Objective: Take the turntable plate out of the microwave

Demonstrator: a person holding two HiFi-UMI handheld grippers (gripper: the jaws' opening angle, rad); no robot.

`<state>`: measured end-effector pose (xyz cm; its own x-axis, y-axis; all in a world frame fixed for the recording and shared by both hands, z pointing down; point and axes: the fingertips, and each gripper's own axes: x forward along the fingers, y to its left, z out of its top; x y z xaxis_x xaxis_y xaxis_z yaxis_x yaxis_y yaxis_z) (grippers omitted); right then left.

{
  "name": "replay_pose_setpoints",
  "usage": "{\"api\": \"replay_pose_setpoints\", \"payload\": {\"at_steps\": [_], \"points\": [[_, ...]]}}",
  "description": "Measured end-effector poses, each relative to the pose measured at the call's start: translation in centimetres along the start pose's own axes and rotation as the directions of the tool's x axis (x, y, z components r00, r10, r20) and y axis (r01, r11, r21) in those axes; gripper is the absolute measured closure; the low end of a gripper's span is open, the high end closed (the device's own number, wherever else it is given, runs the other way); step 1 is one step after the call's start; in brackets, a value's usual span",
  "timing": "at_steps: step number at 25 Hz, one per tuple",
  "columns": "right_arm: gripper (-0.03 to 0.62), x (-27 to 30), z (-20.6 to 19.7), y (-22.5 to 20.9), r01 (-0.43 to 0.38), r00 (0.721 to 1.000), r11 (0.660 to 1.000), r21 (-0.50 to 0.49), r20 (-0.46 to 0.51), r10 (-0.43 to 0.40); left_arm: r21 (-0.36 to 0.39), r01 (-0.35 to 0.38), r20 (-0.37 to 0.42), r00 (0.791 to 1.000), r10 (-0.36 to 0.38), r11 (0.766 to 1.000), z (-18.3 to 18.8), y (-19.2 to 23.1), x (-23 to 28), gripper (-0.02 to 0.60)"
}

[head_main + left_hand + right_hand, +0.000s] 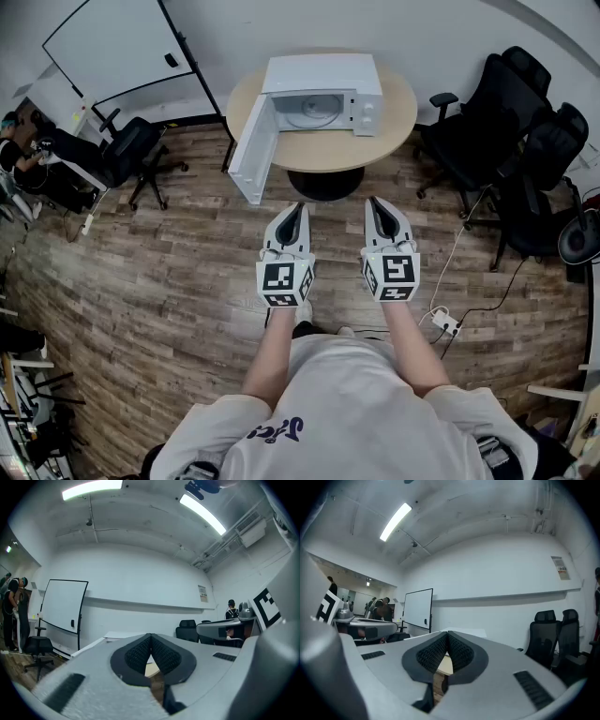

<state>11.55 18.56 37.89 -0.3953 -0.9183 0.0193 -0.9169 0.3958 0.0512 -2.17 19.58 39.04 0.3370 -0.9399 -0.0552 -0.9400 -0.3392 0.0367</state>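
as microwave (323,98) (door (251,150) open) sits on round table (398,114), plank floor (169,272) surrounds.

Both grippers held out level, side by side, jaws closed on nothing.

In the head view the left gripper (296,208) and the right gripper (375,202) reach forward from the torso with a gap between them, their tips angled slightly toward each other. Each carries its marker cube (285,281) at the rear end (the hands beneath are mostly covered by the grippers). The bare forearms (272,361) stretch forward from short sleeves, the elbows kept close to the body. In the left gripper view and the right gripper view alike, the black ribbed pads (138,653) meet at the tips, and no object sits between them.
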Motion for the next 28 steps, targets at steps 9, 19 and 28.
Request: {"api": "replay_pose_setpoints", "payload": {"at_steps": [9, 19, 28], "points": [[0.574, -1.8, -1.6, -3.1, -0.025, 1.0, 0.996, 0.087, -0.01, 0.026, -0.021, -0.014, -0.038, 0.999, 0.013, 1.0, -1.2, -3.1, 0.5, 0.566], [0.574, -2.5, -3.7, -3.3, -0.065, 0.997, 0.987, 0.146, -0.023, 0.069, -0.064, 0.005, -0.016, 1.0, -0.006, 0.998, -2.0, -4.7, -0.2, 0.566], [0.574, 1.1, -5.1, -4.5, -0.06, 0.997, 0.986, 0.156, -0.045, 0.067, -0.006, 0.03, -0.071, 0.997, -0.03, 1.0, -4.2, -3.8, 4.6, 0.566]]}}
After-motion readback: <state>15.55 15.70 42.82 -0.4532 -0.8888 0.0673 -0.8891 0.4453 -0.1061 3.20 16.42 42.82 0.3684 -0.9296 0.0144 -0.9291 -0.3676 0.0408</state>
